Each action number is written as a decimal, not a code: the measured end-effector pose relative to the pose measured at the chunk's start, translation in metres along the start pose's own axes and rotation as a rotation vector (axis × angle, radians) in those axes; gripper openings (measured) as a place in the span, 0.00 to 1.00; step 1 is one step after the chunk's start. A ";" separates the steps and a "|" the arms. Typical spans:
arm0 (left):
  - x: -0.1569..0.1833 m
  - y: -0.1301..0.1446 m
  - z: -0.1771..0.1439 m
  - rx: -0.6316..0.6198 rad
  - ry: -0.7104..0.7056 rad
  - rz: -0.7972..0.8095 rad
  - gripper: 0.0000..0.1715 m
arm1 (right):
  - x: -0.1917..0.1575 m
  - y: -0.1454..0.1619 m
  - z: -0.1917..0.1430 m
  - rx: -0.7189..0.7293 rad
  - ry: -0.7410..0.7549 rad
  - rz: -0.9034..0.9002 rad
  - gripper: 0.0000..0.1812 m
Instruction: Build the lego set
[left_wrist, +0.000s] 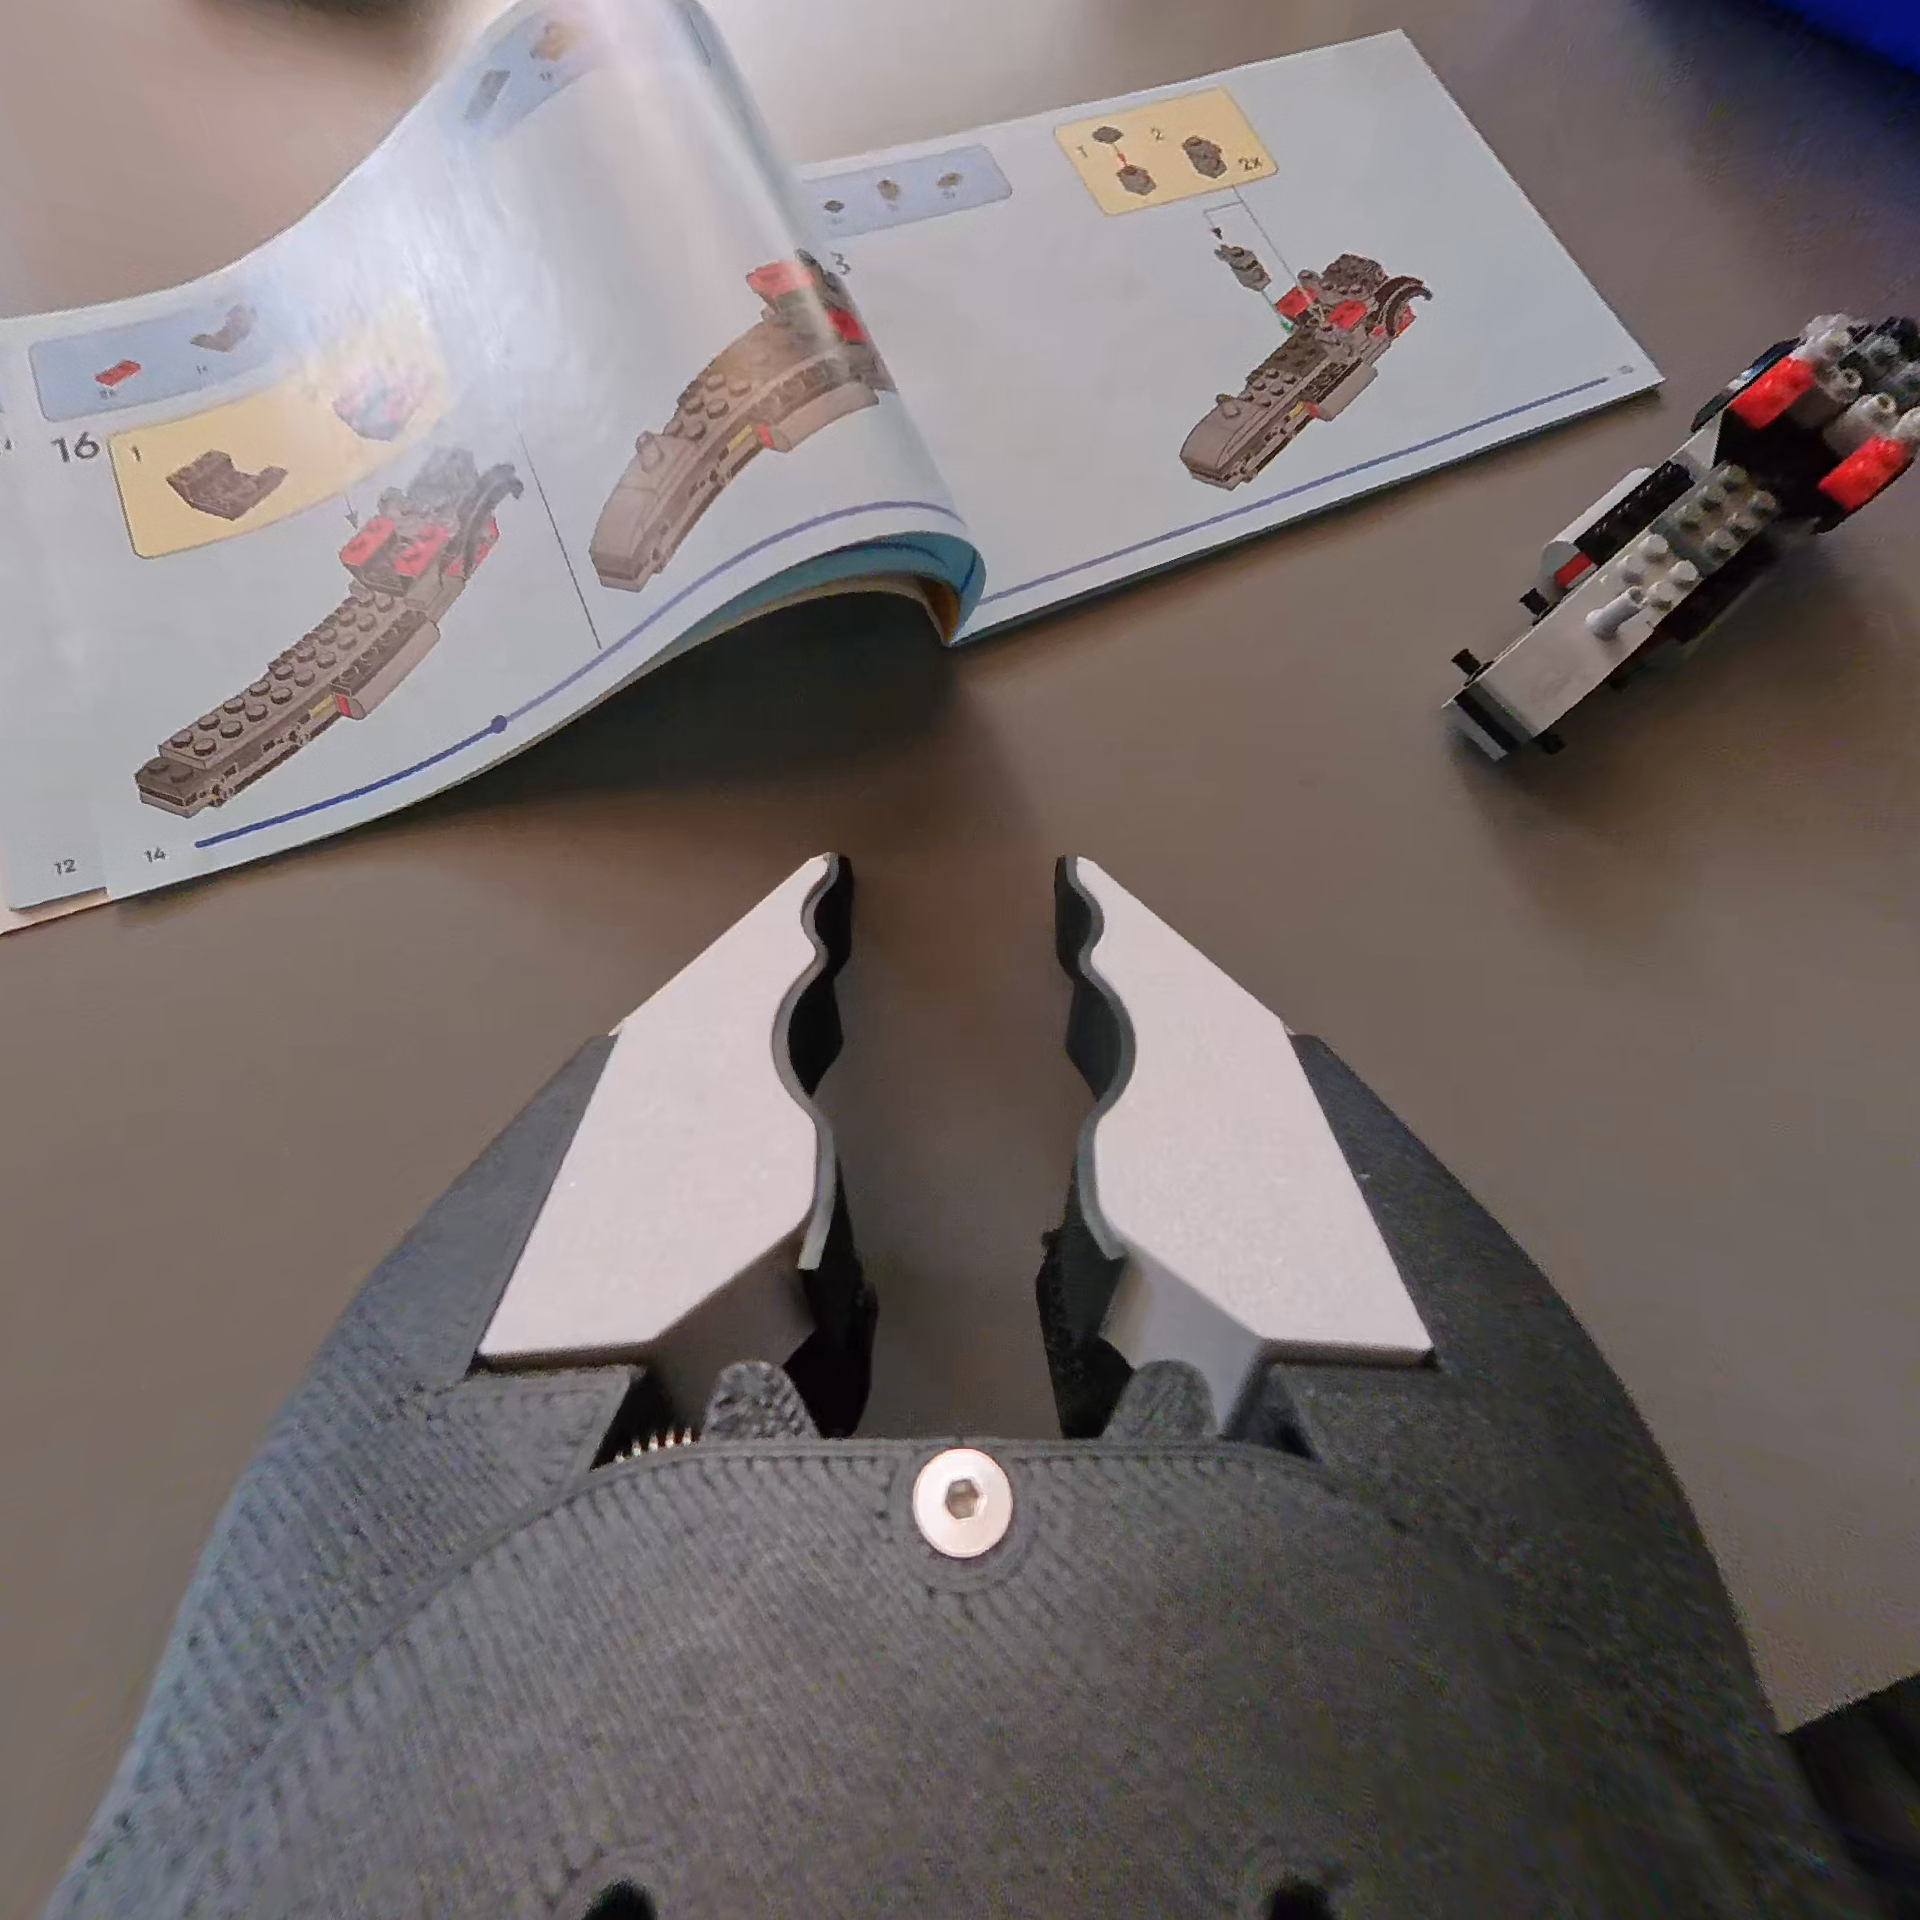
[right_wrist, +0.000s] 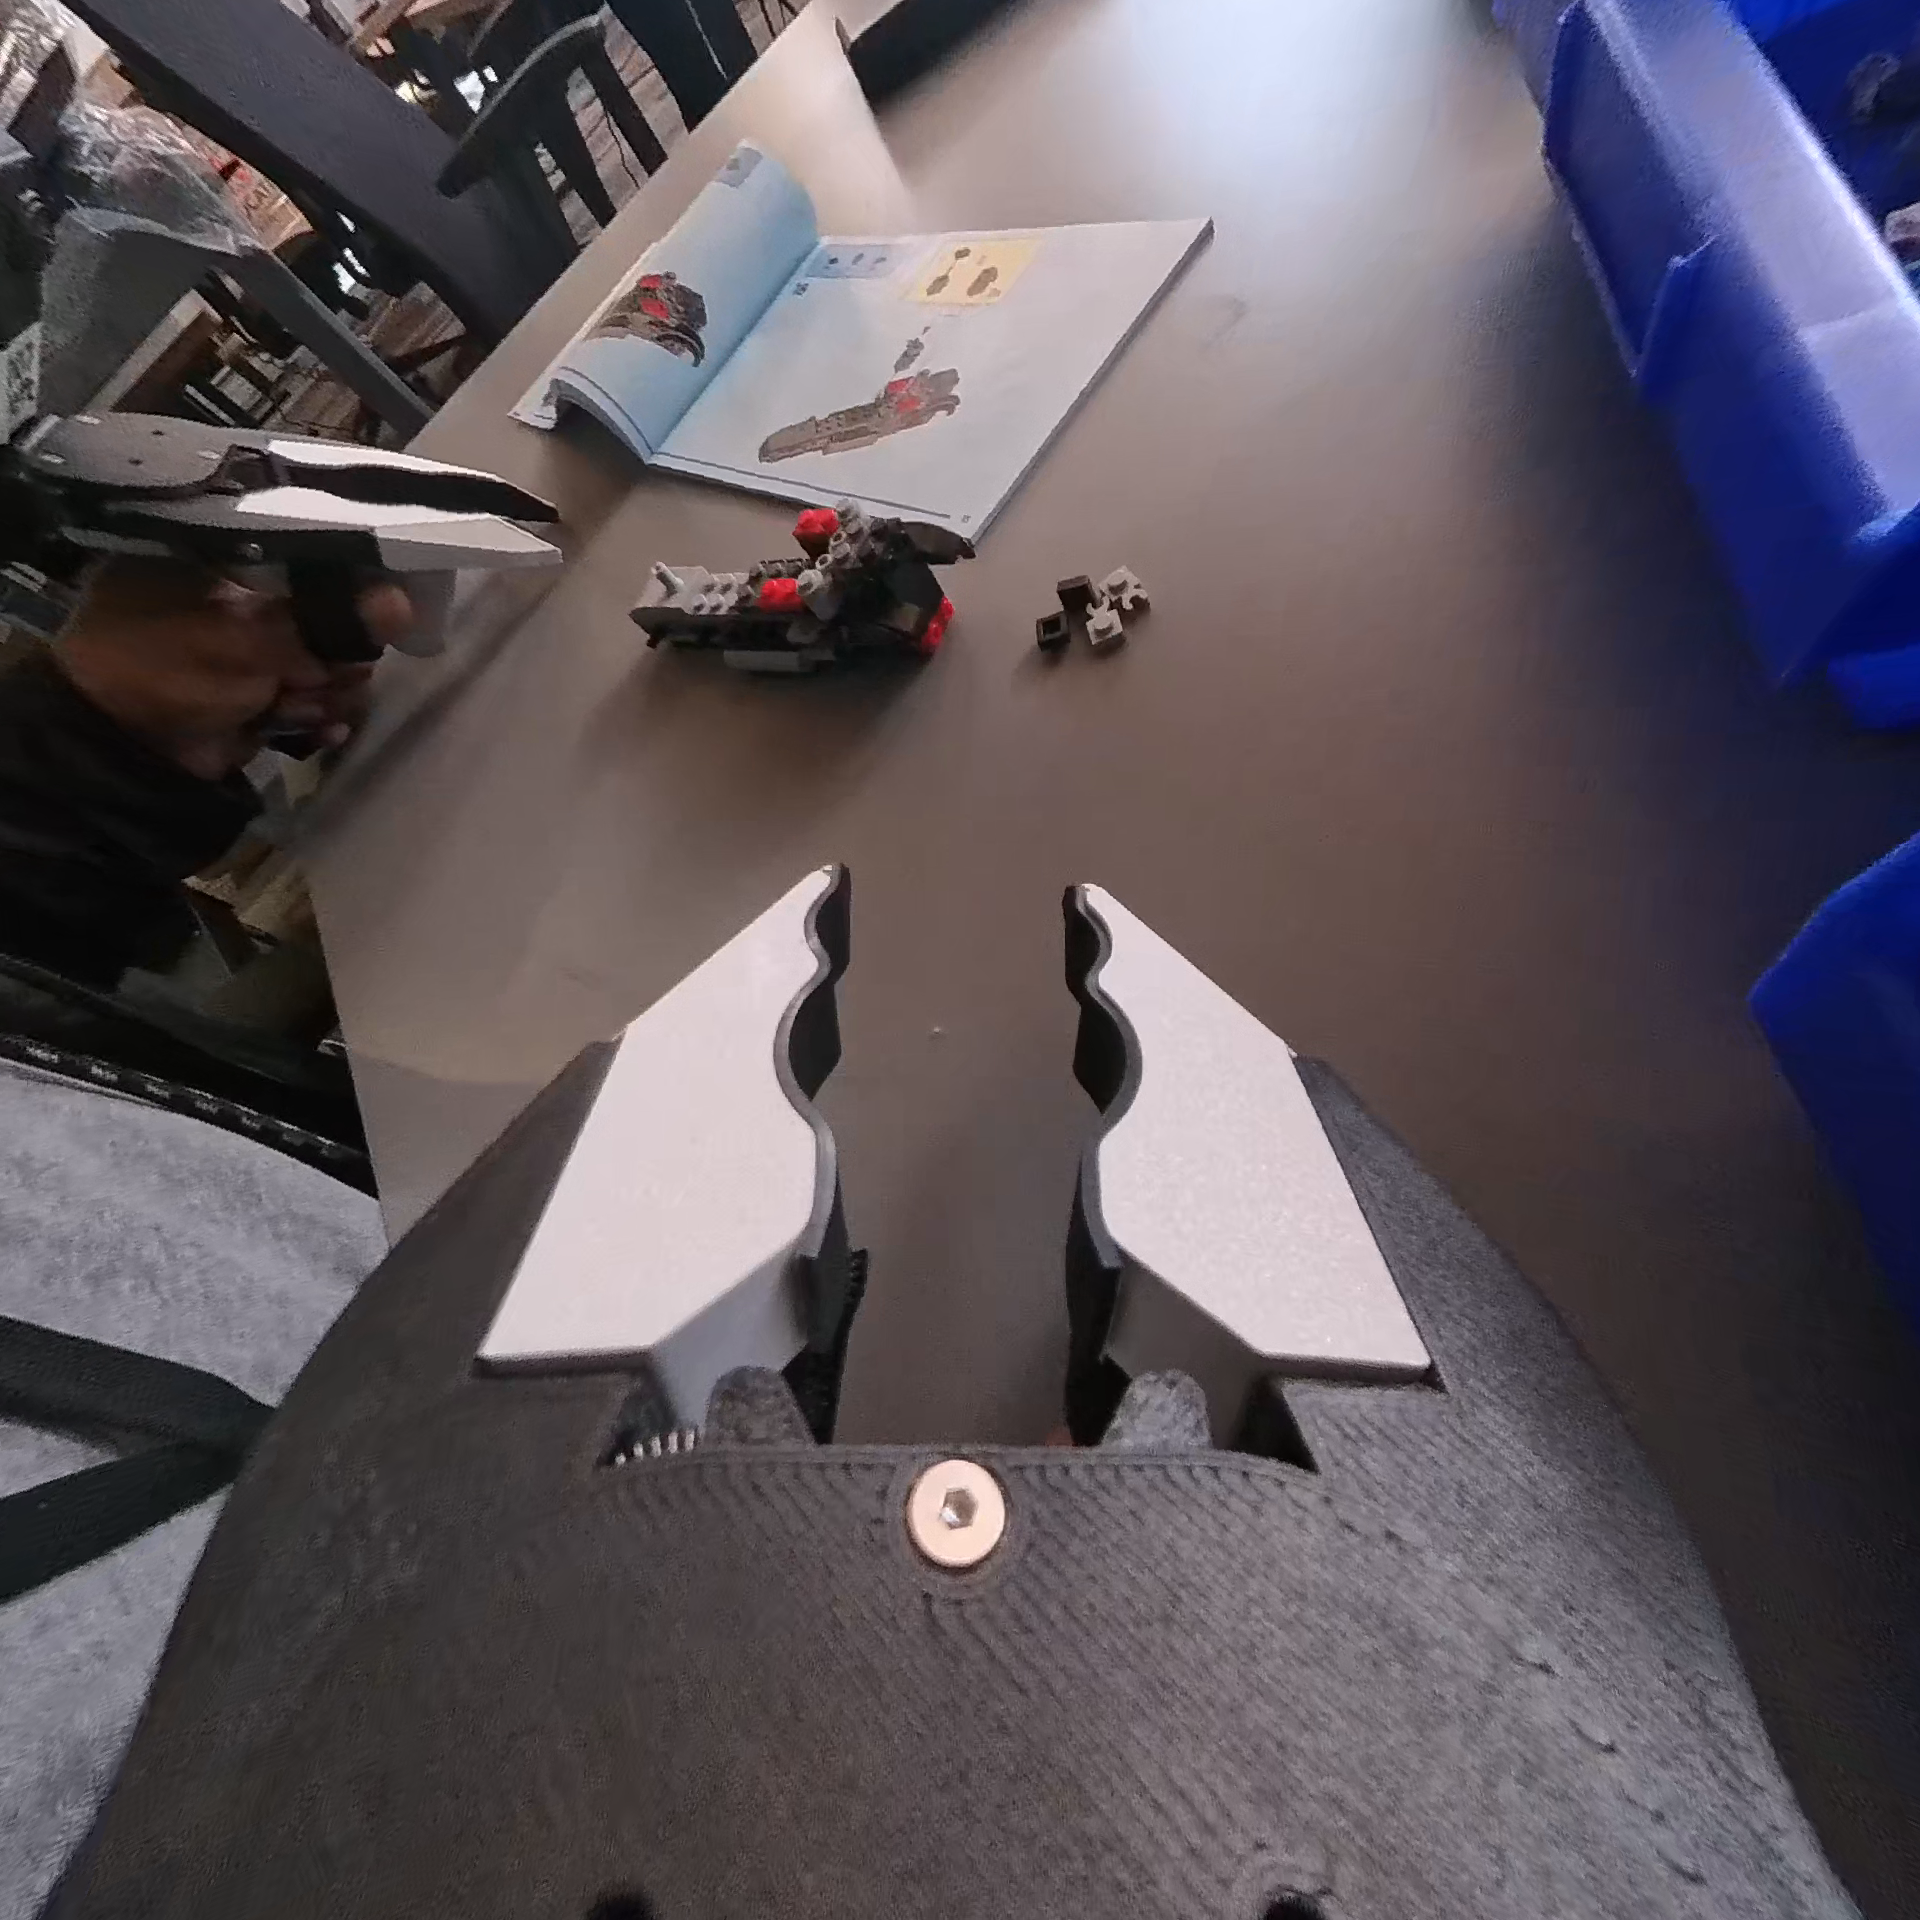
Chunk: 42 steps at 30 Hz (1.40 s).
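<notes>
A: Left wrist cam sits low and close over the worktop (left_wrist: 1351, 1039), facing the open booklet (left_wrist: 1195, 343) at 12 o'clock, model (left_wrist: 1683, 540) at 2.

B: Right one's further back, looking down the worktop (right_wrist: 1299, 831). Both share the booklet (right_wrist: 935, 343) and model (right_wrist: 800, 603); left tool (right_wrist: 551, 530) shows at 10.

Blue bins (right_wrist: 1725, 312) line the dark table (right_wrist: 1351, 831); black chairs (right_wrist: 343, 166) stand beyond.
</notes>
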<state>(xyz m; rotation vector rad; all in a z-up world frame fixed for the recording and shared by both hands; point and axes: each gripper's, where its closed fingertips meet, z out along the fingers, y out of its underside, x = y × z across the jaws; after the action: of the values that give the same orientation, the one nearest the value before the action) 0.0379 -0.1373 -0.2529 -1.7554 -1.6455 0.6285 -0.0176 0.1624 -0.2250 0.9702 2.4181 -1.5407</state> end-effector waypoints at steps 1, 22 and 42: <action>0.000 0.000 0.000 -0.002 -0.005 0.005 0.24 | 0.000 -0.001 -0.001 0.006 0.000 0.000 0.23; 0.002 0.001 0.002 -0.018 -0.058 0.063 0.28 | -0.003 -0.012 -0.019 0.136 -0.080 0.046 0.23; 0.002 0.000 0.003 -0.017 -0.052 0.054 0.28 | 0.000 -0.004 -0.009 0.065 -0.020 0.015 0.33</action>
<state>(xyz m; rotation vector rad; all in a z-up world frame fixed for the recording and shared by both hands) 0.0357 -0.1351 -0.2551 -1.8145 -1.6476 0.6922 -0.0175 0.1690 -0.2168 0.9776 2.3560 -1.6247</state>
